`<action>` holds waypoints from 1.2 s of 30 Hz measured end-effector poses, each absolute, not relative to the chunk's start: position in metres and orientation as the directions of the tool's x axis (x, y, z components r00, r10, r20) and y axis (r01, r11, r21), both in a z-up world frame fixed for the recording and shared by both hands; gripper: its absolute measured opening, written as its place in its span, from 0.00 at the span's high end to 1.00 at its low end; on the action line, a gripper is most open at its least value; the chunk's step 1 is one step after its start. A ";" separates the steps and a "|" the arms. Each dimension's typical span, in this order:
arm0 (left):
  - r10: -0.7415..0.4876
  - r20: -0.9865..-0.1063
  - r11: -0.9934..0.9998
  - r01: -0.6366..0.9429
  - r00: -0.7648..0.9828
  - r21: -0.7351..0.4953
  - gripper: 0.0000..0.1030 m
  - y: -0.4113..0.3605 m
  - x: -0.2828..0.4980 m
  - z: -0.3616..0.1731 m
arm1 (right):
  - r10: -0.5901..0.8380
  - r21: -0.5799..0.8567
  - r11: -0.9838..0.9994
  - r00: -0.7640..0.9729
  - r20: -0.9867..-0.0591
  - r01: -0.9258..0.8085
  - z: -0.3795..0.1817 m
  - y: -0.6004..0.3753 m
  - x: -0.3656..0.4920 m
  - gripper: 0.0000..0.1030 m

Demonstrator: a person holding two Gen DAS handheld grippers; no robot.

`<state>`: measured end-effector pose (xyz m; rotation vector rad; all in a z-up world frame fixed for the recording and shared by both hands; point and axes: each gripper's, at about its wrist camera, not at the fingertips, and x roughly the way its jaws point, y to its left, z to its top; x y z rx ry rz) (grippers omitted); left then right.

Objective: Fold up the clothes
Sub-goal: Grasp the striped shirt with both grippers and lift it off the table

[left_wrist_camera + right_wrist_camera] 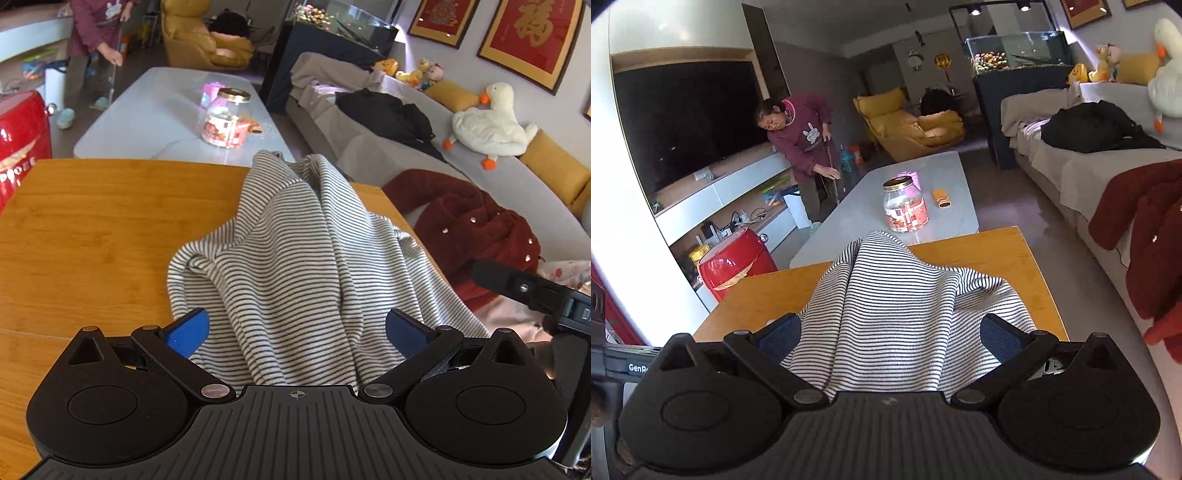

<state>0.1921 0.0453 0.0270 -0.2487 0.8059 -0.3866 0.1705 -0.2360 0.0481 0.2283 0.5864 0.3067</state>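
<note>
A grey-and-white striped garment (pixel 295 258) lies bunched on the wooden table (pixel 92 229), with raised folds running toward the far edge. My left gripper (pixel 297 332) is open, blue pads (pixel 190 328) wide apart on either side of the cloth's near end. The cloth passes between them and under the gripper body. In the right wrist view the same striped garment (pixel 897 306) rises in a hump on the table (pixel 1015 258). My right gripper (pixel 886 336) is open too, its fingers straddling the near edge. Part of the right gripper (pixel 535 291) shows at the left view's right edge.
Beyond the wooden table stands a pale coffee table (pixel 155 114) with a glass jar (pixel 225 118). A grey sofa (pixel 546 206) on the right holds a red coat (pixel 472 229), black clothes and a plush goose. A person (pixel 805 144) mops by the TV unit. A red appliance (pixel 735 262) sits left.
</note>
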 end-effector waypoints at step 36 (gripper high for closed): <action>-0.531 -0.632 0.817 0.144 0.564 -0.558 0.01 0.062 0.272 -0.024 | 0.252 0.166 0.968 0.765 -0.592 -0.190 0.015 -0.182 0.288 0.55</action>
